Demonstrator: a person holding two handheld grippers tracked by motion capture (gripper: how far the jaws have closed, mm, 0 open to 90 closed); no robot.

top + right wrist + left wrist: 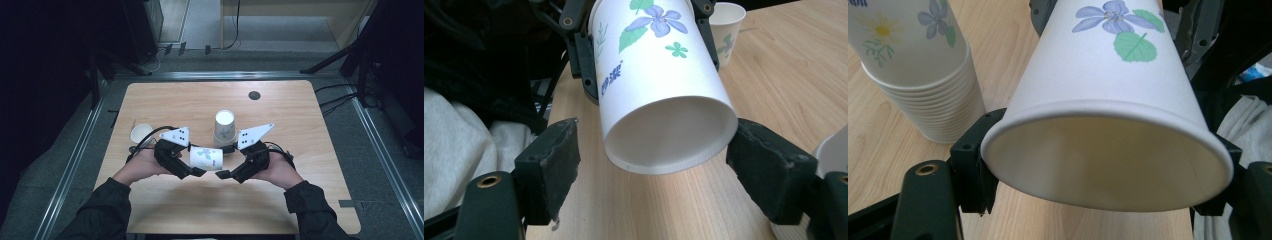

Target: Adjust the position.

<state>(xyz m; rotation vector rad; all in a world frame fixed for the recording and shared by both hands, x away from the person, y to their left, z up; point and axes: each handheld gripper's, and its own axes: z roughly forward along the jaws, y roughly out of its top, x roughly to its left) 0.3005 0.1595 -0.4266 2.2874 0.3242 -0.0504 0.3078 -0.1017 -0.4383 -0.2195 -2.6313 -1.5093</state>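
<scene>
A white paper cup (206,158) with a flower print lies on its side in the air between my two grippers. My left gripper (192,162) is shut on it near the rim. In the left gripper view the cup's open mouth (1108,160) faces the camera, and a black pad (973,170) presses on each side. My right gripper (227,167) is open at the cup's base end. In the right gripper view its two pads (549,165) stand apart from the cup (659,95) with a gap on each side.
A stack of upturned matching cups (224,129) stands just behind the held cup, also in the left gripper view (913,65). A single upright cup (141,133) sits at the left of the wooden table (280,210). A dark round hole (254,95) lies near the far edge.
</scene>
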